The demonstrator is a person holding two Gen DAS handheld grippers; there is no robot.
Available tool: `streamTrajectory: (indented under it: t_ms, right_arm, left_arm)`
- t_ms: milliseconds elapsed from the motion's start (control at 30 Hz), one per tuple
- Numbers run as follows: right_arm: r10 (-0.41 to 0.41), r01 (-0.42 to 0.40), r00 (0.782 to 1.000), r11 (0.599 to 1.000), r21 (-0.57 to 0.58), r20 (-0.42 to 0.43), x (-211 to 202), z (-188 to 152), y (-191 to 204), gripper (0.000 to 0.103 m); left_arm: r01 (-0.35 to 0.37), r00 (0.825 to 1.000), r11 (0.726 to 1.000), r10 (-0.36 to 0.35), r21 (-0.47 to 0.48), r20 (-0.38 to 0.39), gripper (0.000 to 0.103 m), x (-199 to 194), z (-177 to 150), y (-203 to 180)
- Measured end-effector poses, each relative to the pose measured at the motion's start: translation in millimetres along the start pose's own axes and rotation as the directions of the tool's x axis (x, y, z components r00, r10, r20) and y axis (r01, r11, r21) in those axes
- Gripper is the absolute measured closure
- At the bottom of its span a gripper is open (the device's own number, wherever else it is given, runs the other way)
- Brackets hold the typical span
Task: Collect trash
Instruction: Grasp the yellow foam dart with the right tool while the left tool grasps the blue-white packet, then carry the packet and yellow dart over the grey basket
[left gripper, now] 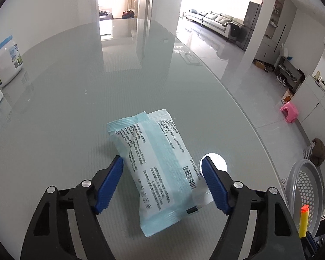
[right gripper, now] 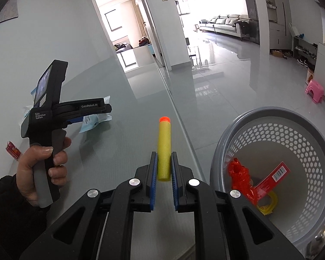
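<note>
A light blue wipes packet (left gripper: 158, 164) lies on the glass table (left gripper: 75, 99). My left gripper (left gripper: 162, 162) is open, its blue fingers on either side of the packet's middle, low over the table. My right gripper (right gripper: 164, 155) is shut on a yellow foam dart (right gripper: 164, 149) with an orange tip, held above the table near its right edge. The dart also shows in the left wrist view (left gripper: 303, 222). A grey perforated bin (right gripper: 249, 125) stands past the table edge to the right, holding red wrappers (right gripper: 240, 177) and a yellow piece (right gripper: 268, 203). The left gripper and packet (right gripper: 95, 119) also show in the right wrist view.
White and blue containers (left gripper: 6, 62) stand at the table's far left. A small red packet (right gripper: 13, 150) lies on the table behind the hand holding the left gripper. The table's curved edge (left gripper: 238, 99) runs along the right; a pink stool (left gripper: 289, 112) stands on the floor beyond.
</note>
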State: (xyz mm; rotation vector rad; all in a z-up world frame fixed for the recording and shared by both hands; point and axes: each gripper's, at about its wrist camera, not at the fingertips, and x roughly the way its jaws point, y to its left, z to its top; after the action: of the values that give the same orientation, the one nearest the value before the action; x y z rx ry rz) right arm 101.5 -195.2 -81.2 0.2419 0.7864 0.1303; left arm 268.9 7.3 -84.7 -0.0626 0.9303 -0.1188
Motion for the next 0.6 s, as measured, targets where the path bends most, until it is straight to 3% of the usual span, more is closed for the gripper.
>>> streamTrajectory:
  t_ms: [100,267,467,600]
  right_arm:
    - [-0.003,0.003,1.0,1.0,-0.002,0.003,0.1,2.2,1.8,0.091]
    - [-0.001,0.001,1.0,1.0,0.005,0.015,-4.2,0.5,1.2,0.091]
    - [-0.012,0.011,1.0,1.0,0.026,0.018,-12.6,-4.4,-6.8,0.091]
    - [-0.027,0.026,0.999,0.999,0.046,0.017,-22.8,-8.9,-18.3,0.091]
  left_arm:
    - [0.019,1.0,1.0,-0.019,0.003,0.003,0.049,-3.5,-2.4,0.6]
    - [0.035,0.999,0.999,-0.035,0.032,0.016,0.054,-16.8,-18.2,4.7]
    - [0.075,0.996,0.995,-0.078,0.07,0.038,0.055,-43.8,-32.3,-2.3]
    - [0.119,0.99,0.987,-0.127,0.112,0.065,0.055,-64.7,-42.8,-26.6]
